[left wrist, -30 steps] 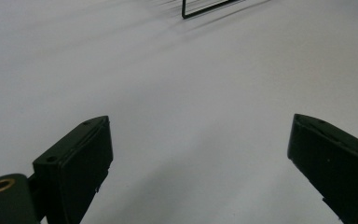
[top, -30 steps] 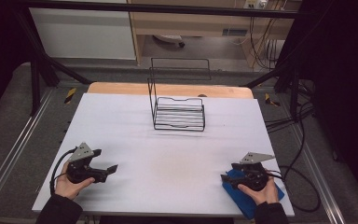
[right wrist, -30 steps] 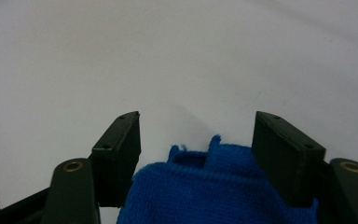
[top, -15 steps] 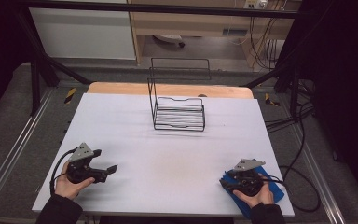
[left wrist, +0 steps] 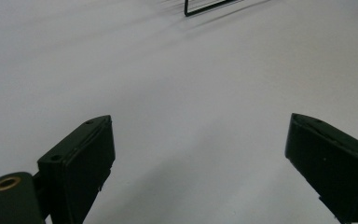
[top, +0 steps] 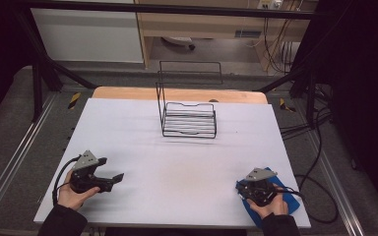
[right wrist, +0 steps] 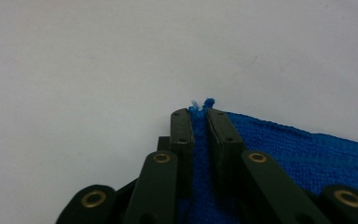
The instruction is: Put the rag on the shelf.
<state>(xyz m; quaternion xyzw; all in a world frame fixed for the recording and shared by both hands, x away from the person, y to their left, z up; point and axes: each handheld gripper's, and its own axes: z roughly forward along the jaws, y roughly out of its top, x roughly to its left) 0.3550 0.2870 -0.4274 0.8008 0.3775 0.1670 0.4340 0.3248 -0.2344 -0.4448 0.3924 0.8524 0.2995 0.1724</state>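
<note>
A blue cloth (top: pixel 288 199) lies flat at the table's near right corner, partly under my right hand. My right gripper (top: pixel 240 186) has just been closing, and in the right gripper view its jaws pinch the corner of the blue cloth (right wrist: pixel 307 158), with a tuft of fabric poking out at the right gripper (right wrist: pixel 200 114) tips. At the near left my left gripper (top: pixel 114 179) rests low over the bare table. Seen from the left gripper view, the left gripper (left wrist: pixel 200 163) stands open with nothing between its jaws.
A black wire rack (top: pixel 188 118) with a tall back frame stands at the far middle of the white table (top: pixel 177 162). Cables trail off the right edge onto the floor.
The right gripper's jaws have closed onto the cloth's corner and the hand has shifted slightly left and forward. The left hand has stayed still.
</note>
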